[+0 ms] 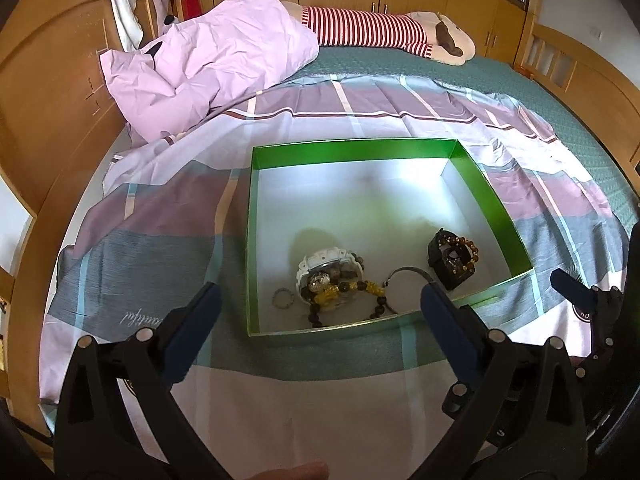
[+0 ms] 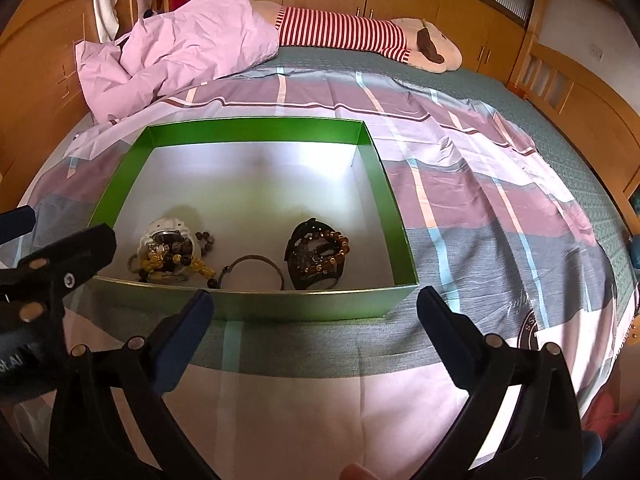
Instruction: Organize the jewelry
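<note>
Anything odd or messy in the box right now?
Slightly. In the box, bead bracelets lie tangled over the white watch, one strand trailing toward the bangle. Another beaded bracelet drapes over the black watch. Nothing spilled outside; no visible damage.

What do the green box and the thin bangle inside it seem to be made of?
Green box: probably cardboard with a glossy foil-like green finish; thin straight walls, sharp folded corners, pale matte floor.
Thin bangle: looks like metal, dull silvery-grey; a slim rigid arc that keeps its shape.
</note>
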